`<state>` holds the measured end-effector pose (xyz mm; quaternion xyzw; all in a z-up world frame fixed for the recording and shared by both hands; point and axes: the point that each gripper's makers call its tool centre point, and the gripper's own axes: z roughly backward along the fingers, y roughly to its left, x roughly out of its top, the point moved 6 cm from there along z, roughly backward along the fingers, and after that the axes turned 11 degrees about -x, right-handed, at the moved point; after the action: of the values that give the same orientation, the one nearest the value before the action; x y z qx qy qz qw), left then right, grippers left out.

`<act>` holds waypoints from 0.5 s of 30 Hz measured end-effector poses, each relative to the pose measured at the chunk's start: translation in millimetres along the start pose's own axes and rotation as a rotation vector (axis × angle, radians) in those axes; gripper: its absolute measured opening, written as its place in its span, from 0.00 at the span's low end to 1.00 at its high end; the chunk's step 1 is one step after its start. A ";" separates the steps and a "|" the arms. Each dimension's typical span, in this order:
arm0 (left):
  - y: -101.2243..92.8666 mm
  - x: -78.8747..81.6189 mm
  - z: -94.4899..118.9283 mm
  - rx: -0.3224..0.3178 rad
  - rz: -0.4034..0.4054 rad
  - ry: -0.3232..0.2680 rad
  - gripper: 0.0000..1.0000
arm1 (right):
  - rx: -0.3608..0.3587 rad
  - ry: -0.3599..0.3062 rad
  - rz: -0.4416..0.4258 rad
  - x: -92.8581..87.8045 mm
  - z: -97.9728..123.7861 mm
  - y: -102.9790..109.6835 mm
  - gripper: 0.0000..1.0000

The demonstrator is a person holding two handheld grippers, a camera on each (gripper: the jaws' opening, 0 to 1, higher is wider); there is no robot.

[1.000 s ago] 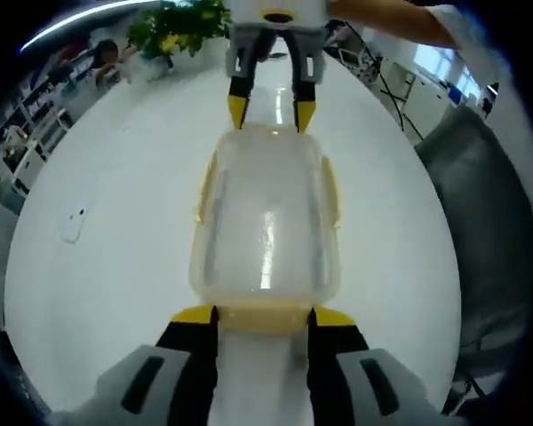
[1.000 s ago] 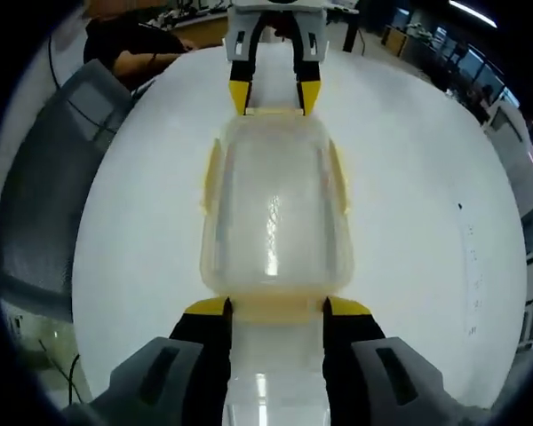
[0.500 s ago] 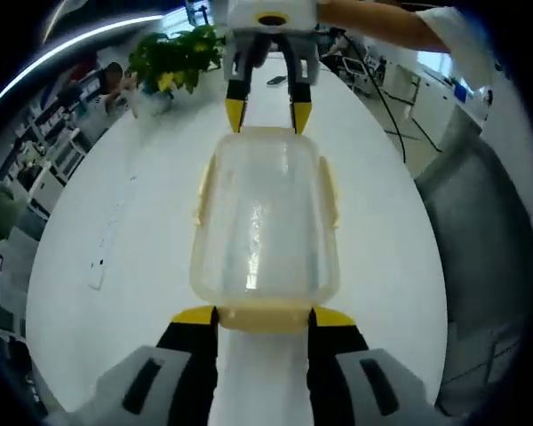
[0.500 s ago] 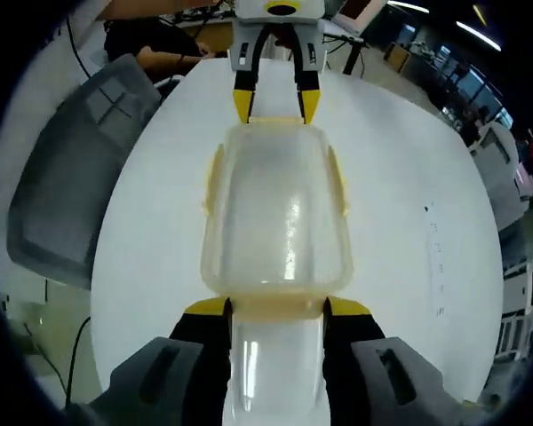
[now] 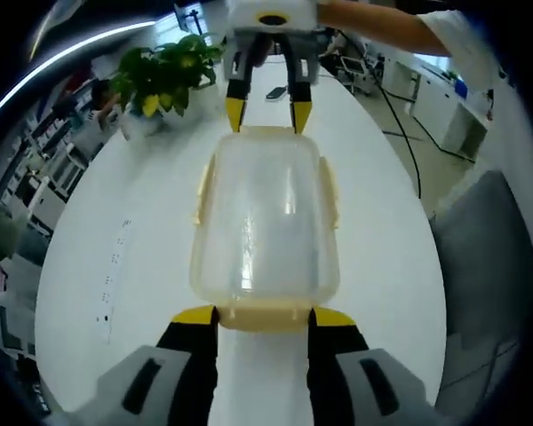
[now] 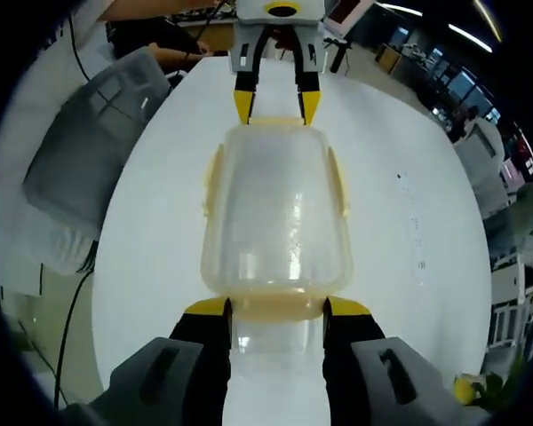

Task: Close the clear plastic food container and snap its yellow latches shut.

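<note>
A clear plastic food container (image 5: 265, 217) with its lid on hangs lengthwise between my two grippers above a white table (image 5: 98, 222). My left gripper (image 5: 264, 317) is shut on the yellow end latch (image 5: 264, 314) nearest it. The right gripper (image 5: 268, 114) grips the far end. In the right gripper view the same container (image 6: 275, 213) runs from my right gripper (image 6: 277, 308), shut on its near yellow latch (image 6: 277, 306), to the left gripper (image 6: 275, 105) at the far end. The yellow side latches (image 5: 202, 191) (image 6: 340, 191) stick out from the long walls.
A potted plant (image 5: 164, 75) stands at the table's far edge. A grey chair (image 5: 484, 257) (image 6: 89, 151) sits beside the table. A person's arm (image 5: 382, 22) reaches in behind the right gripper. A strip of small marks (image 5: 114, 275) lies on the table.
Both views have swung around the table, so the plant, chair and room have shifted. The container keeps the same place between the two grippers, whose grips are unchanged.
</note>
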<state>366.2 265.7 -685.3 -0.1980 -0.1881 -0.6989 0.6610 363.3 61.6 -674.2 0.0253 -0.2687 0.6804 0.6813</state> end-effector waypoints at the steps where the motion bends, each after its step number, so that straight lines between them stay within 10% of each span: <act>1: 2.8 5.2 -3.5 -0.003 -0.003 0.005 0.34 | 0.003 0.000 -0.005 -6.2 2.1 -1.6 0.37; 15: 30.4 43.0 -50.2 -0.062 0.004 0.041 0.34 | 0.022 0.014 -0.044 -70.0 5.1 -9.5 0.37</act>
<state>393.1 201.1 -705.5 -0.2042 -0.1524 -0.7070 0.6597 375.4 -5.0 -694.7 0.0338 -0.2558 0.6682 0.6979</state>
